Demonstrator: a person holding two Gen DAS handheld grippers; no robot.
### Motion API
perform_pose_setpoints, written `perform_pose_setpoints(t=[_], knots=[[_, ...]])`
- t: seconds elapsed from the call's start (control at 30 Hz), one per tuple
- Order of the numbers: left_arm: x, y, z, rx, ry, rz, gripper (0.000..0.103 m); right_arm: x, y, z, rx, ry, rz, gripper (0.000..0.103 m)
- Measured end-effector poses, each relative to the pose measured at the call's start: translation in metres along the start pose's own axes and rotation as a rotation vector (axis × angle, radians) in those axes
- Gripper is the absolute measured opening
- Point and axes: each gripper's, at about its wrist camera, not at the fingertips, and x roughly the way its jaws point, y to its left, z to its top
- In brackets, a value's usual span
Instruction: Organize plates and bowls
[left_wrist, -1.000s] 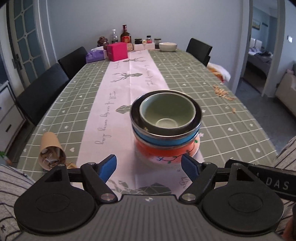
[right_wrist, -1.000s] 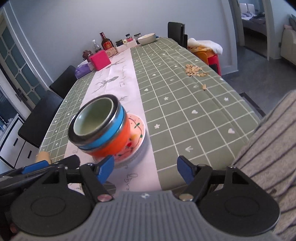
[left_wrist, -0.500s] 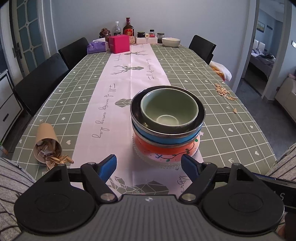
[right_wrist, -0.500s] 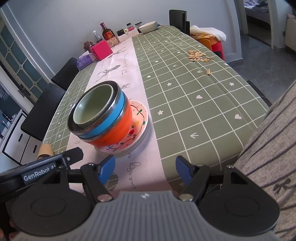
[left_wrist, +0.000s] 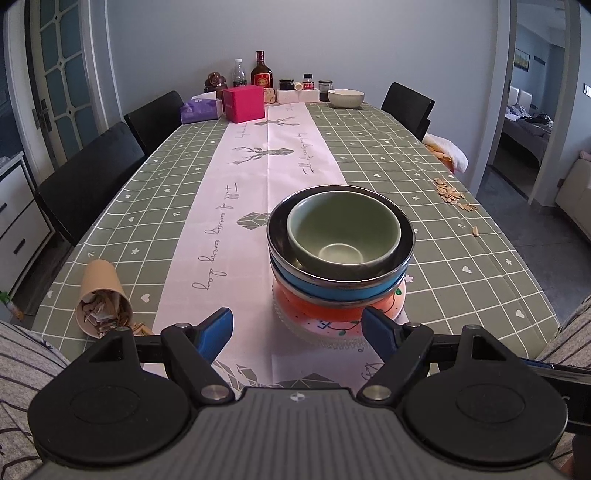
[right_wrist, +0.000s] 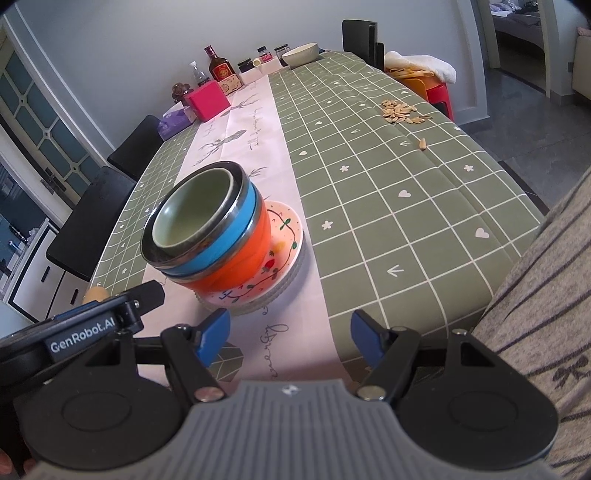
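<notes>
A stack stands on the pale table runner: a green bowl (left_wrist: 343, 230) nested in a dark steel-rimmed bowl (left_wrist: 402, 251), then a blue bowl (left_wrist: 332, 290), an orange bowl (left_wrist: 317, 308) and a patterned plate (left_wrist: 332, 330) on clear plates. In the right wrist view the green bowl (right_wrist: 192, 210) tops the same stack, above the plate (right_wrist: 284, 243). My left gripper (left_wrist: 297, 330) is open and empty, just short of the stack. My right gripper (right_wrist: 290, 338) is open and empty, near the table's front edge, right of the stack. The left gripper's body (right_wrist: 85, 332) shows beside it.
A tipped paper cup (left_wrist: 101, 299) spills seed shells at the front left. Loose seeds (left_wrist: 450, 192) lie near the right edge. A pink box (left_wrist: 244, 102), bottles, jars and a white bowl (left_wrist: 345, 98) stand at the far end. Black chairs (left_wrist: 88, 184) line the left side.
Both grippers have drawn back and risen a little from the stack, staying open. The stack has not moved.
</notes>
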Motion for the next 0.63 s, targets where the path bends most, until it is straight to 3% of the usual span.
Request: perform_pose_setpoints(t=[0.63], knots=[[0.0017,-0.0052,-0.0043,0.019,0.015,0.006,0.092,0.0,-0.0049,-0.0014,0.027,-0.001,-0.001,0.072]])
